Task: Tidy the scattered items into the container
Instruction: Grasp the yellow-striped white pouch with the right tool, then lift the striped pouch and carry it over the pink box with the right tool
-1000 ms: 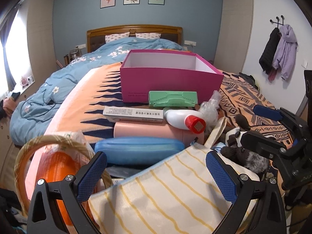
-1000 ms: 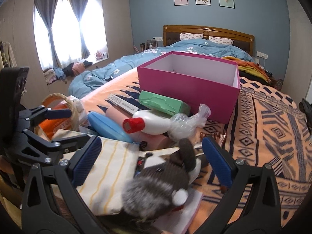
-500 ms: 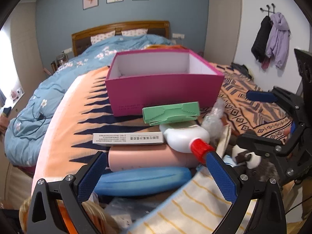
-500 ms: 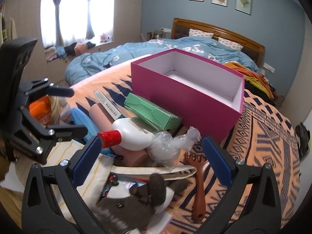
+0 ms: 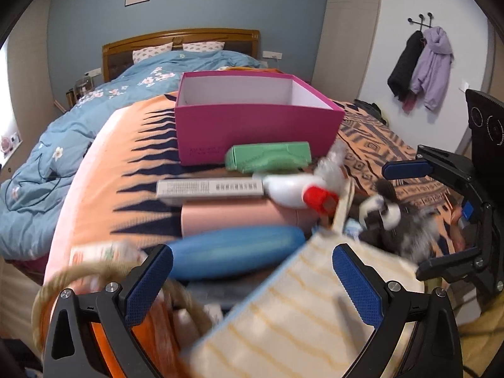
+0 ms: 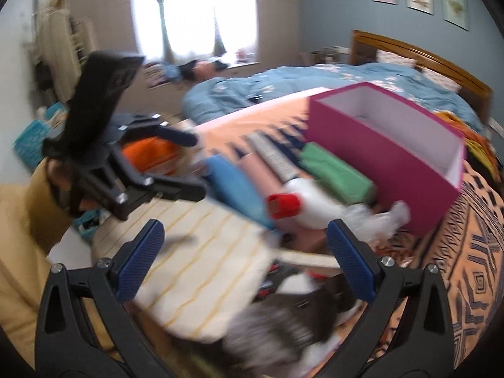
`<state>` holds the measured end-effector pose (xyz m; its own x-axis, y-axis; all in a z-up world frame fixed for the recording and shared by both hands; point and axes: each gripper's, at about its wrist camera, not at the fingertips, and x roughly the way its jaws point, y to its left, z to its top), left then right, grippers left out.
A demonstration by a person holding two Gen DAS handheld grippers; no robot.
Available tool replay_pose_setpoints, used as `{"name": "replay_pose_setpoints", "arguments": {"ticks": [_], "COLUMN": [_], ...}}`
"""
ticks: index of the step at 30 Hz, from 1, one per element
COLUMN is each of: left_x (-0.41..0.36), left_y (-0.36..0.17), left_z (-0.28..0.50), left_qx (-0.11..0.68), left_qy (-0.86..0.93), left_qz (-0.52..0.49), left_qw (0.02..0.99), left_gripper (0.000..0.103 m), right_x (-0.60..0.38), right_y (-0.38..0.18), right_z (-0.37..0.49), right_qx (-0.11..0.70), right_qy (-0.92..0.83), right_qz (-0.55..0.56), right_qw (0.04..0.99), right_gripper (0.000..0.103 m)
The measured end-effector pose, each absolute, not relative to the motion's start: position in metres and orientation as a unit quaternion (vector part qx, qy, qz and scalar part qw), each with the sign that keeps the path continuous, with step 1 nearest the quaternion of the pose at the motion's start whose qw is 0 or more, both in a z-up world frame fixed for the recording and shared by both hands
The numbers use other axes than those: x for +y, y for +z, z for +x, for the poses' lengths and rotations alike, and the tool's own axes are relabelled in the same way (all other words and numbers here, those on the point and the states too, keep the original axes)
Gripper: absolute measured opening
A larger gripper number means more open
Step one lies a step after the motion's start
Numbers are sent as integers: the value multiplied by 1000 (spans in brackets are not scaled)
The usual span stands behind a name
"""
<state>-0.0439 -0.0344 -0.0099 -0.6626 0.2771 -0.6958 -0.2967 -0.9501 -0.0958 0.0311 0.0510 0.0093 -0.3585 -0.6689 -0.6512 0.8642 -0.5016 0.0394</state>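
Both grippers are being held with fingers spread wide, nothing gripped: left gripper point(image 5: 252, 280) over the striped cloth bag point(image 5: 302, 308), right gripper point(image 6: 244, 260) above the plush toy point(image 6: 277, 324). Clutter is being left piled just before the empty pink box point(image 5: 252, 132): green box point(image 5: 267, 156), white bottle point(image 5: 296, 190), blue case point(image 5: 233, 255).

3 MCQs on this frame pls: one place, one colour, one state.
1. The green box lies:
A. inside the pink box
B. against the pink box's near wall
C. on the pillows

2. The white bottle's cap is:
A. red
B. blue
C. black

3. The pink box is:
A. lidded
B. tipped over
C. open, with no items visible inside

Answers:
1 B: it sits just in front of the wall, outside.
2 A: the red cap shows in both views.
3 C: bare white inner walls show, though the floor is partly hidden.
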Motion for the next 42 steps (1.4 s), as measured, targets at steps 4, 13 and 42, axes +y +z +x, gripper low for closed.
{"name": "replay_pose_setpoints", "arguments": {"ticks": [4,13,42], "left_x": [-37,-38,-16], "left_y": [-13,-14,-8], "left_z": [-21,13,35], "left_qx": [23,22,140], "left_qy": [911,917,926], "left_qz": [-378,-351,-280], "left_qw": [165,189,211], "left_gripper": [103,103,103], "right_x": [45,36,55], "right_y": [-1,-25,0], "right_z": [55,101,65], "right_qx": [197,322,182], "right_qy": [-788,-759,-788], "right_qz": [309,280,285], "right_qw": [494,492,514], "right_gripper": [103,96,43]}}
